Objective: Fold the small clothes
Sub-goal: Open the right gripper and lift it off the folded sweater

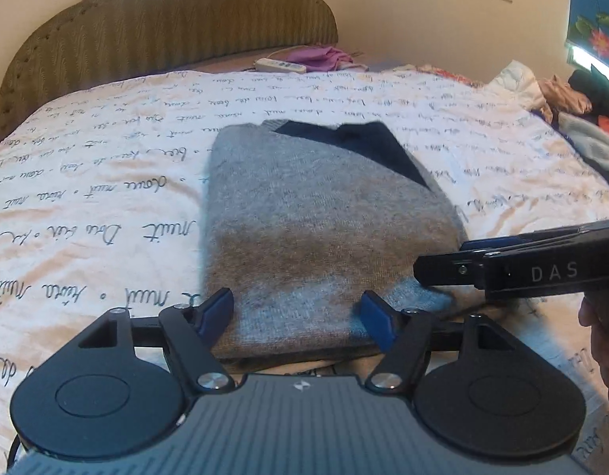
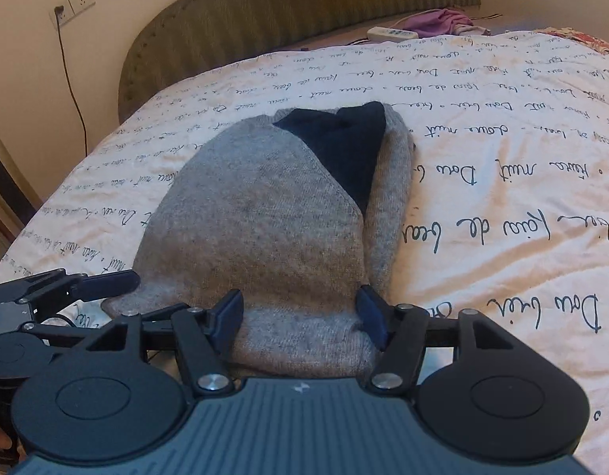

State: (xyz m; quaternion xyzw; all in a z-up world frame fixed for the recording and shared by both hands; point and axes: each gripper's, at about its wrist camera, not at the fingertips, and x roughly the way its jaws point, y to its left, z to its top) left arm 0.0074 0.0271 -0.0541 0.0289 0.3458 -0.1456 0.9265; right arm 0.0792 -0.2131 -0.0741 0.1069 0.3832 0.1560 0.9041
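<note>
Bedroom setup — work surface is a bed (image 1: pixel 106 206) under a cream duvet cover printed with black cursive script, an olive padded headboard (image 1: pixel 166 19) behind it. Grey knit sweater (image 1: pixel 304 217) with a dark navy panel (image 1: pixel 363 142) lies flat mid-bed, already folded into a narrow oblong, navy end toward the headboard. Away from the sweater, near the headboard: a white power strip (image 1: pixel 279 65) and a purple cloth (image 1: pixel 324 57); off to the sweater's far side in the left view, a heap of other clothes (image 1: pixel 581 118). Wall socket with a plugged cable (image 2: pixel 73 4) shows in the right view. Left gripper (image 1: pixel 298 316) sits at the sweater's near hem, jaws wide, blue pads straddling the fabric without pressing it. Right gripper (image 2: pixel 300 316) at the same hem, beside the left one, jaws fairly wide and also not clamped — nothing held by either. My read: sleeves and sides look done, so this is the gap between folds. Next move likely calls for both grippers to pinch the near hem's two corners and carry it toward the navy end to halve the length. Risk: thick knit, layers may slip apart if only the top ply is caught.
</note>
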